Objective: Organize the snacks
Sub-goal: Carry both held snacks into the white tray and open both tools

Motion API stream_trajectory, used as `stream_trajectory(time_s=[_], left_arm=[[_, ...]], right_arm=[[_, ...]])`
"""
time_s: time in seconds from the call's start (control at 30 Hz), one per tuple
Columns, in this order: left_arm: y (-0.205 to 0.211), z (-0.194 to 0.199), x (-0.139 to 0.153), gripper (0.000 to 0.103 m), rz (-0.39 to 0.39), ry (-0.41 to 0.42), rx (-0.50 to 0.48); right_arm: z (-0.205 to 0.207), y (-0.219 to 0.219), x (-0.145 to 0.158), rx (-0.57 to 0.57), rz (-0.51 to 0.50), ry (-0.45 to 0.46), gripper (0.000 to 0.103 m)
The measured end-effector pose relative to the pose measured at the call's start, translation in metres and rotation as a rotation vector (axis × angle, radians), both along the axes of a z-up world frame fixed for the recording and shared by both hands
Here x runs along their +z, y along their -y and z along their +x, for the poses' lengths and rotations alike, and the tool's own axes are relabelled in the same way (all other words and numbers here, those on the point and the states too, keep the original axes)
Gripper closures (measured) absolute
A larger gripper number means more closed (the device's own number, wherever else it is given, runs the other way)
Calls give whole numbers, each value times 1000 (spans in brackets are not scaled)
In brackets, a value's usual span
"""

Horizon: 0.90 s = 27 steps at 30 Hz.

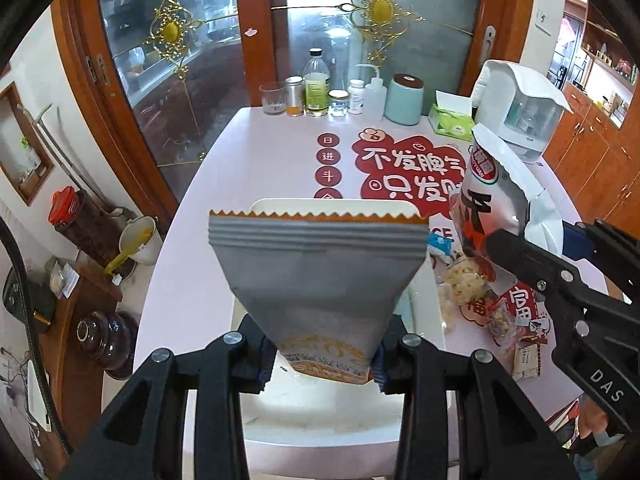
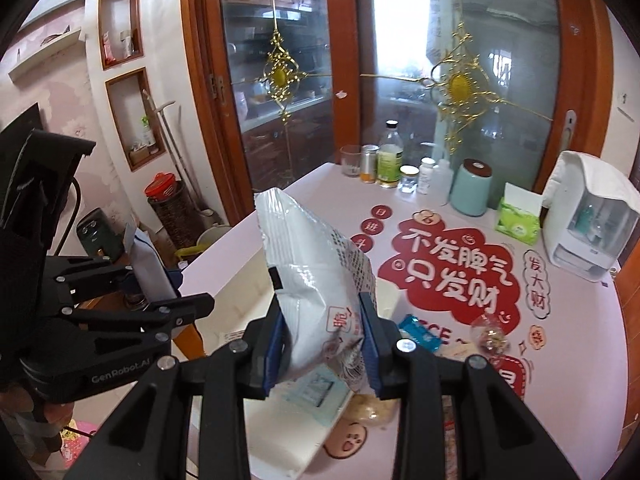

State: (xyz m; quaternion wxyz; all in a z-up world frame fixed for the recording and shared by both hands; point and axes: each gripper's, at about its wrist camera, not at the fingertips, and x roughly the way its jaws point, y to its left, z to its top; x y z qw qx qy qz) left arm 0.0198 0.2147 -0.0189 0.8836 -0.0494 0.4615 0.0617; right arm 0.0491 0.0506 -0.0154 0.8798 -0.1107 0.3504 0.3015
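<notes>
Both grippers hold snack bags in the air above the white tray (image 1: 424, 312) at the near edge of the table (image 1: 248, 144). The left gripper (image 1: 320, 364) has its fingers clamped on the bottom corner of the grey pouch (image 1: 320, 264); the right gripper (image 2: 320, 344) is clamped on the lower part of the white snack bag (image 2: 316, 264).

The likeliest failure is a slip: each bag is pinched near one end only, so a quick swing could pull the smooth film out of the fingers. The white bag's top looks torn open, though the view is distorted, so tipping it might spill its contents. The bags hang close together and could knock.

The grey pouch stands with its long axis pointing up and away, serrated seal at the far end. The white bag also stands on end, leaning left.
</notes>
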Motion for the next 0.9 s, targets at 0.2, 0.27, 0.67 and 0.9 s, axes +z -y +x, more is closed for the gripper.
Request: stream_trajectory(time_s=[0.2,0.27,0.67,0.9], left_arm=[[-10,4,-10,66,-6,-14,3],[-11,5,-13,66,-5,-21,-1],[-5,1,-33,59,6,-76,-32],[-6,-7,-32,16,34,-67,1]], right_arm=[[1,-14,-9,10,-3,-36,68],[0,-18,-12,13,-8,-45,68],[2,-31,-30,8,-6,-115,58],[-3,-35,-32,12,4,-110,48]])
